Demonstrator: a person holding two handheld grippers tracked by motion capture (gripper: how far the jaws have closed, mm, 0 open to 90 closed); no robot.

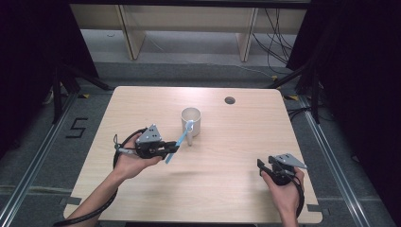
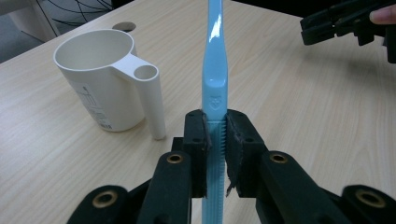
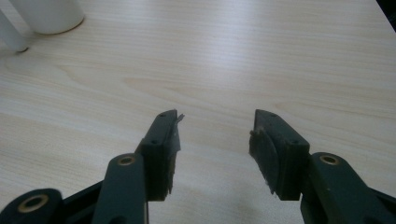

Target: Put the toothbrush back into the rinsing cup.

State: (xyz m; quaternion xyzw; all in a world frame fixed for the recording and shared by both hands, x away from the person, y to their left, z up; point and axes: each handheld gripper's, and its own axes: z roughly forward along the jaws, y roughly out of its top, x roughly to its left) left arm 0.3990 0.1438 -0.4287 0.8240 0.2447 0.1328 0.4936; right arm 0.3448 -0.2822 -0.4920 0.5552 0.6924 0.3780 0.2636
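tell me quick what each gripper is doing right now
left gripper: shut on the blue toothbrush, beside the white cup.
right gripper: open, holding nothing, above the table.

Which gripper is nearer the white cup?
Left. The left gripper, clamping a blue toothbrush, sits just beside the white cup; the right gripper rests far off, open.

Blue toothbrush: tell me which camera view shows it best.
The left gripper view: the blue toothbrush runs up the middle, its handle clamped in the left gripper. The high view shows it small, head at the cup. The right gripper view looks elsewhere across the table.
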